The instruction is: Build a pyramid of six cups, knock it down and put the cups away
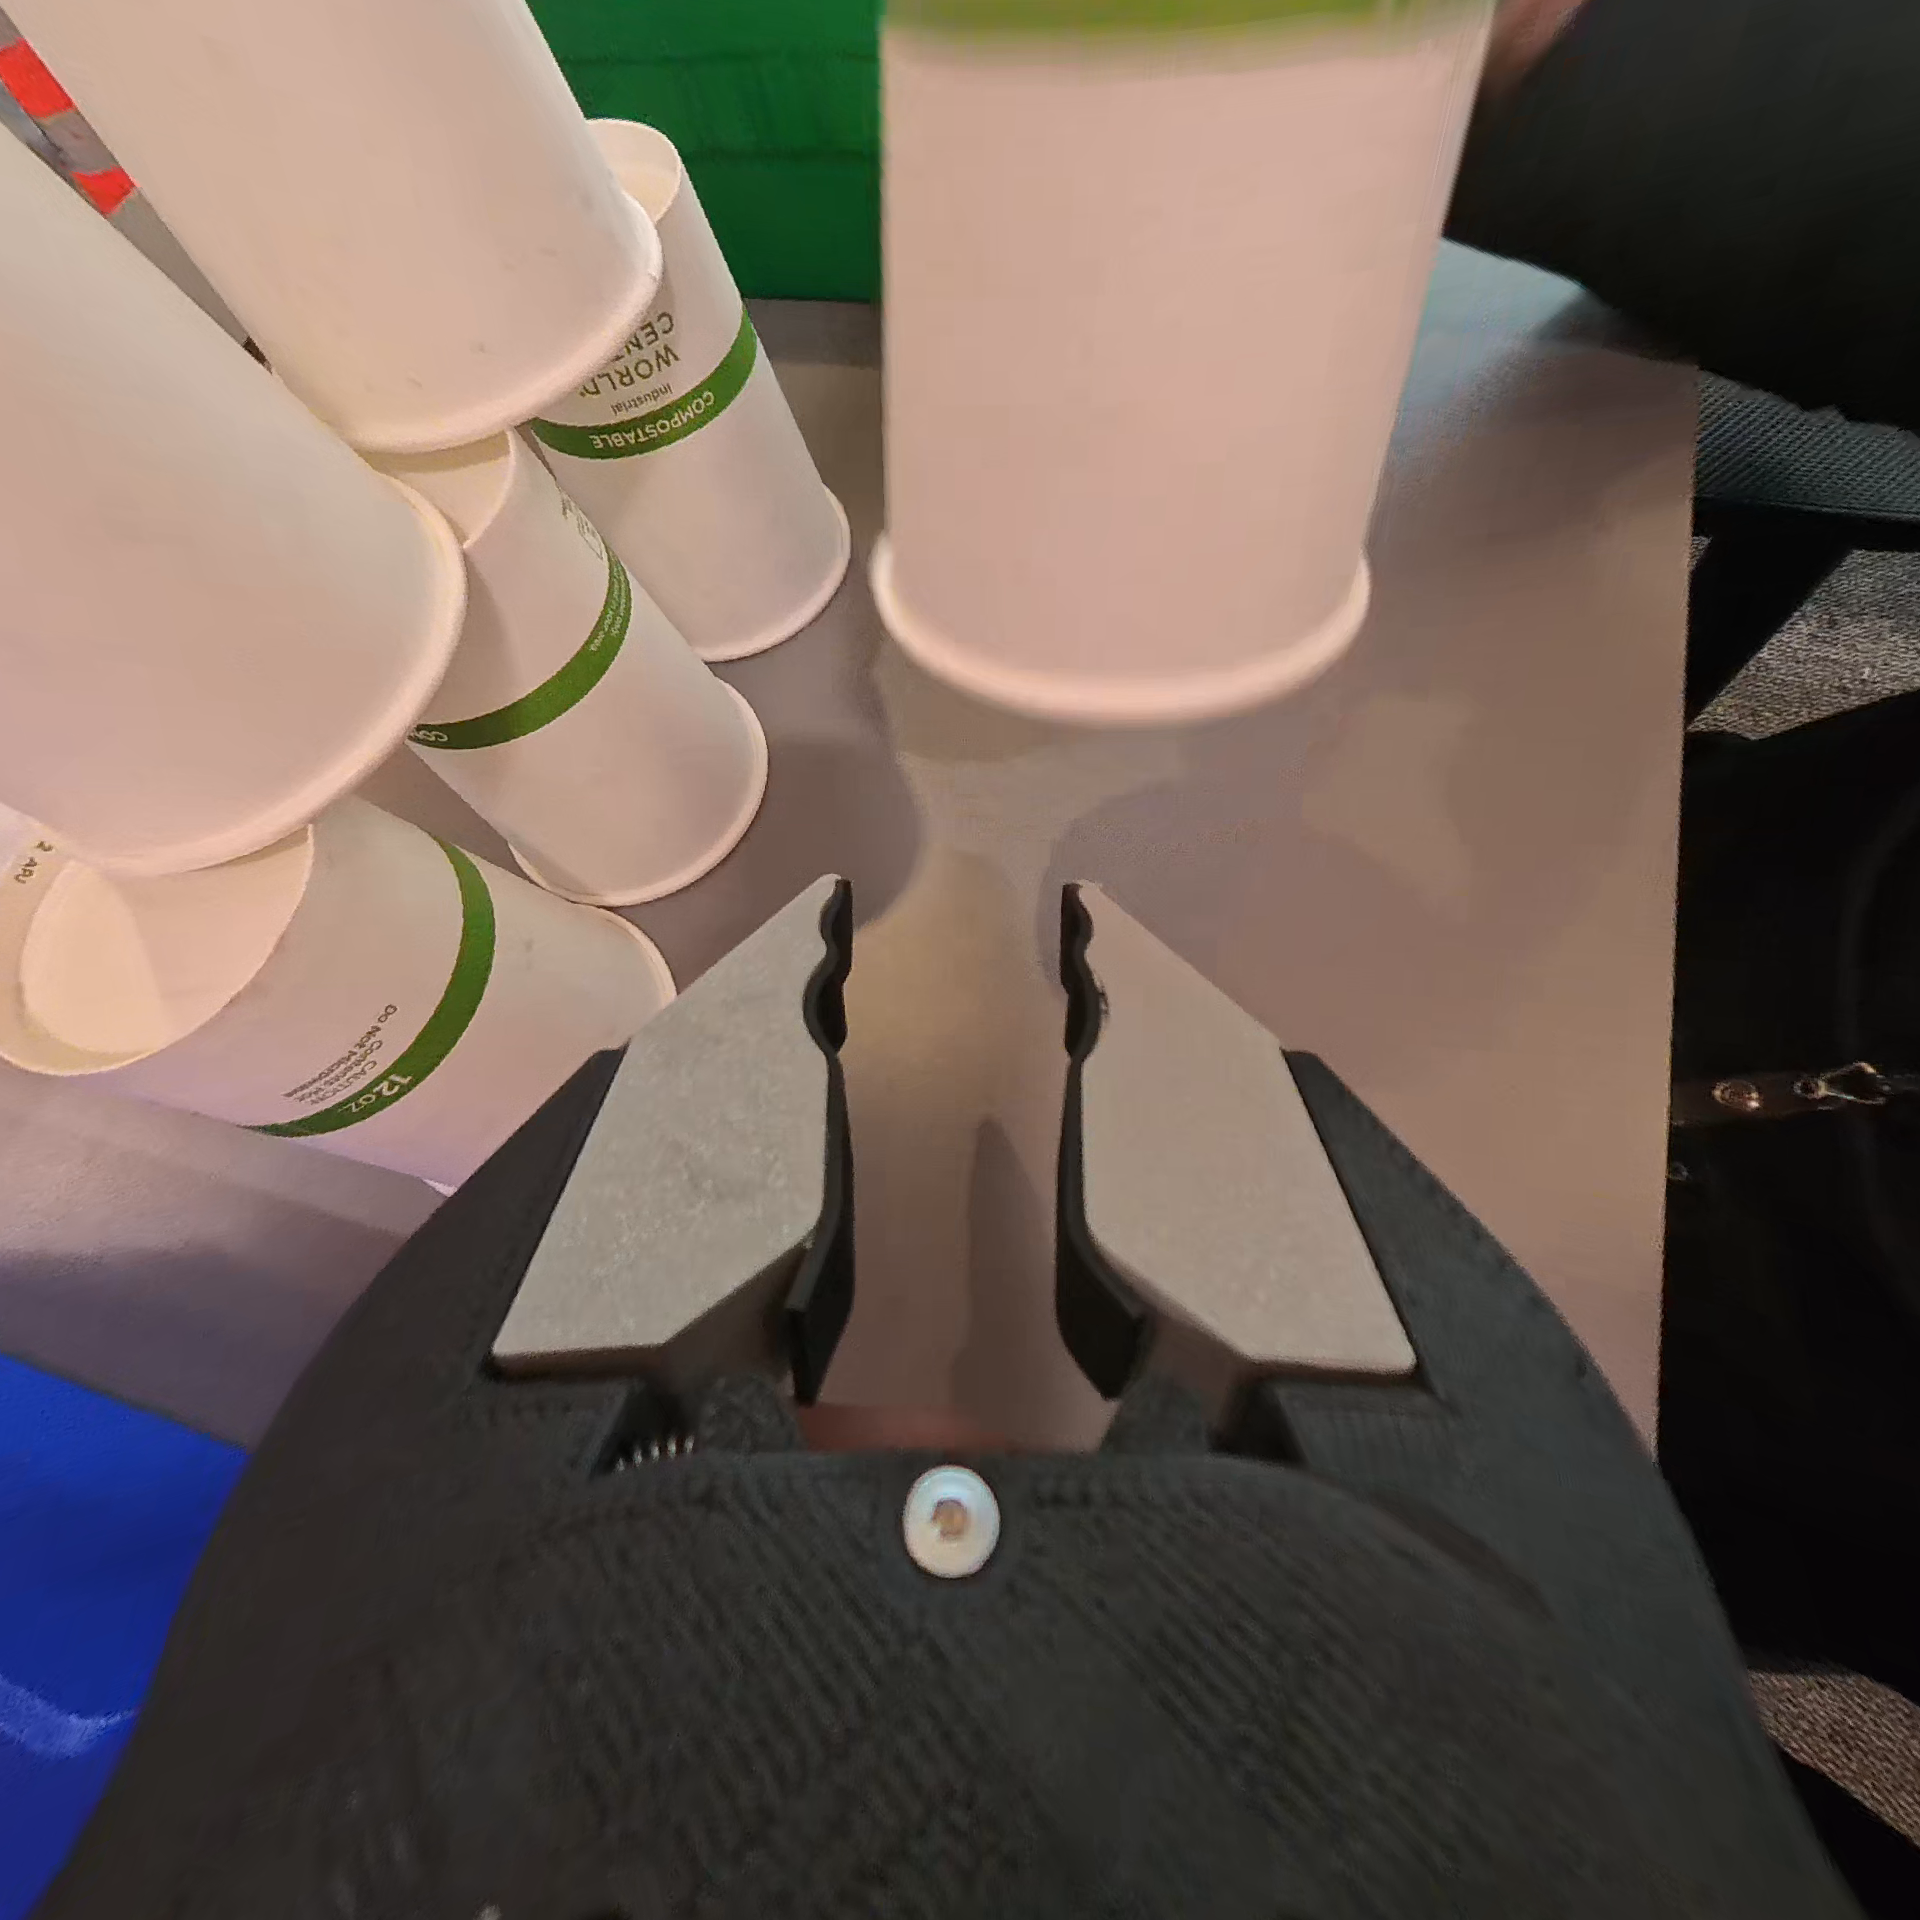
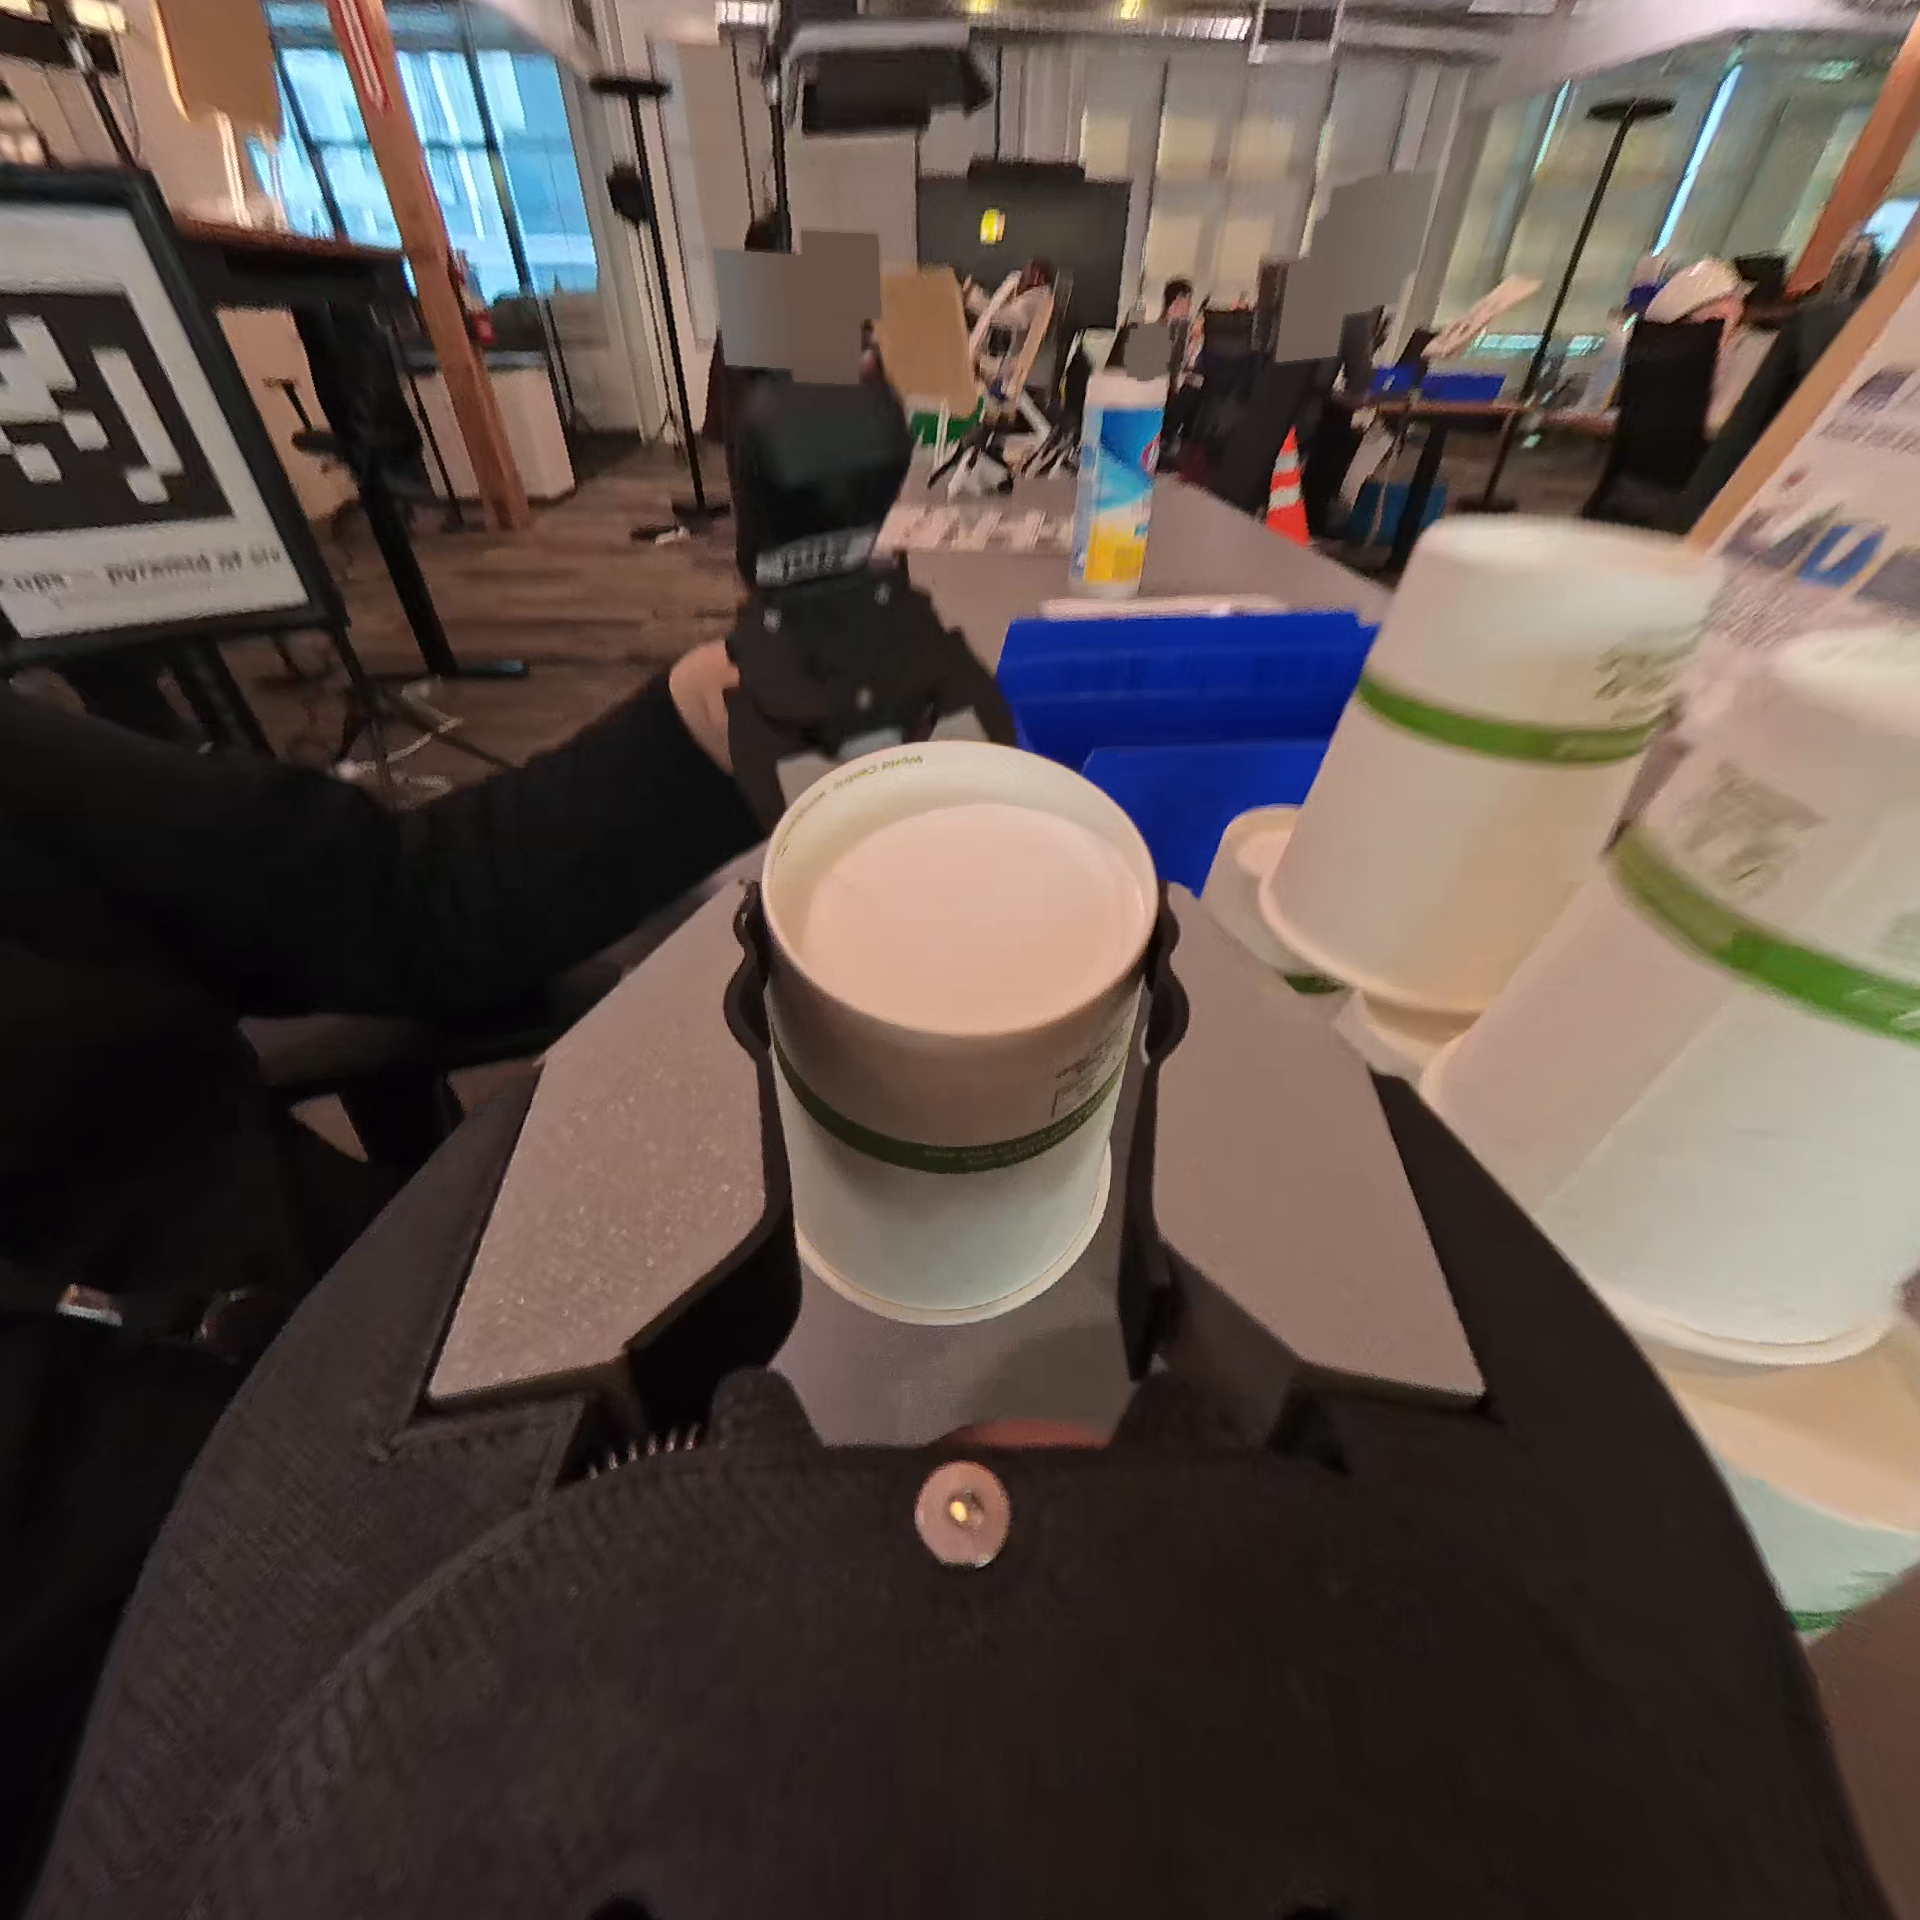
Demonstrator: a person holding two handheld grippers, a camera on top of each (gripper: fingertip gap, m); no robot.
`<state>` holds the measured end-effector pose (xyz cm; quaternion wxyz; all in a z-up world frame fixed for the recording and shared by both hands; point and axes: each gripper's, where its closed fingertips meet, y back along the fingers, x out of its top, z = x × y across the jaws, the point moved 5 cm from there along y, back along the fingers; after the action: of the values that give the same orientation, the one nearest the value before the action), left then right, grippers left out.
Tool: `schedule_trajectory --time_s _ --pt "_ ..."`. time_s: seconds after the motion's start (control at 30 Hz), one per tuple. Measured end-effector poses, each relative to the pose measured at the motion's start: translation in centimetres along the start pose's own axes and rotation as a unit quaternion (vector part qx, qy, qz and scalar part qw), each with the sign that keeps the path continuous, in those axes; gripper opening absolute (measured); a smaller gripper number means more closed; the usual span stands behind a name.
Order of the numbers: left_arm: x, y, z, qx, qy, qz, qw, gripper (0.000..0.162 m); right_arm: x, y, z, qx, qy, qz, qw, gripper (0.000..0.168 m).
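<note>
My right gripper is shut on an upside-down white paper cup with a green band and holds it above the grey table. The same cup hangs blurred ahead of my left gripper, which is open and empty just over the table. To the left stands a partial pyramid: three upside-down base cups in a row with two cups on top. In the right wrist view the pyramid cups are at the right and my left gripper is beyond the held cup.
A blue bin sits on the table behind the pyramid and shows at the lower left in the left wrist view. A wipes canister stands farther back. A person's black sleeve reaches in from the left. The table edge runs along the right. Spacing between my two grippers at the tips: around 12 cm.
</note>
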<state>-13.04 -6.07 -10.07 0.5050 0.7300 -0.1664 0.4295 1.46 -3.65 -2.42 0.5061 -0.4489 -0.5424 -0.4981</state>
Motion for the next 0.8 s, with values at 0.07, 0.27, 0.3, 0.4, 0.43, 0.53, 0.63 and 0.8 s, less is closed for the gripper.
schedule_trajectory --time_s 0.07,0.27,0.3,0.4,0.43,0.53,0.63,0.8 --pt "0.0 -0.1 -0.1 -0.001 0.000 0.000 1.000 0.038 2.7 1.1 0.9 -0.020 0.005 0.027 0.999 0.071" --pt "-0.4 -0.3 -0.4 0.002 0.003 -0.008 1.000 0.038 12.0 3.7 5.0 -0.084 0.006 0.080 0.993 0.071" --pt "-0.4 -0.4 -0.4 0.002 0.005 -0.007 1.000 0.038 13.1 3.7 6.0 -0.100 0.008 0.074 0.992 0.071" --pt "-0.5 -0.5 -0.4 0.002 0.006 -0.009 1.000 0.038 15.1 2.5 9.0 -0.133 0.017 0.029 0.991 0.071" --pt "-0.5 -0.5 -0.5 0.003 0.006 -0.011 1.000 0.038 15.4 1.9 9.9 -0.141 0.017 0.013 0.990 0.071" --pt "-0.5 -0.3 -0.5 0.006 0.003 -0.010 1.000 0.038 15.7 0.1 12.0 -0.155 0.017 -0.025 0.987 0.071" --pt "-0.4 -0.1 -0.5 0.006 0.004 -0.004 1.000 0.038 15.2 -1.8 13.2 -0.153 0.017 -0.066 0.986 0.071" --pt "-0.4 0.3 -0.7 0.008 0.004 0.000 1.000 0.038 14.4 -3.6 14.0 -0.159 0.024 -0.101 0.982 0.071"
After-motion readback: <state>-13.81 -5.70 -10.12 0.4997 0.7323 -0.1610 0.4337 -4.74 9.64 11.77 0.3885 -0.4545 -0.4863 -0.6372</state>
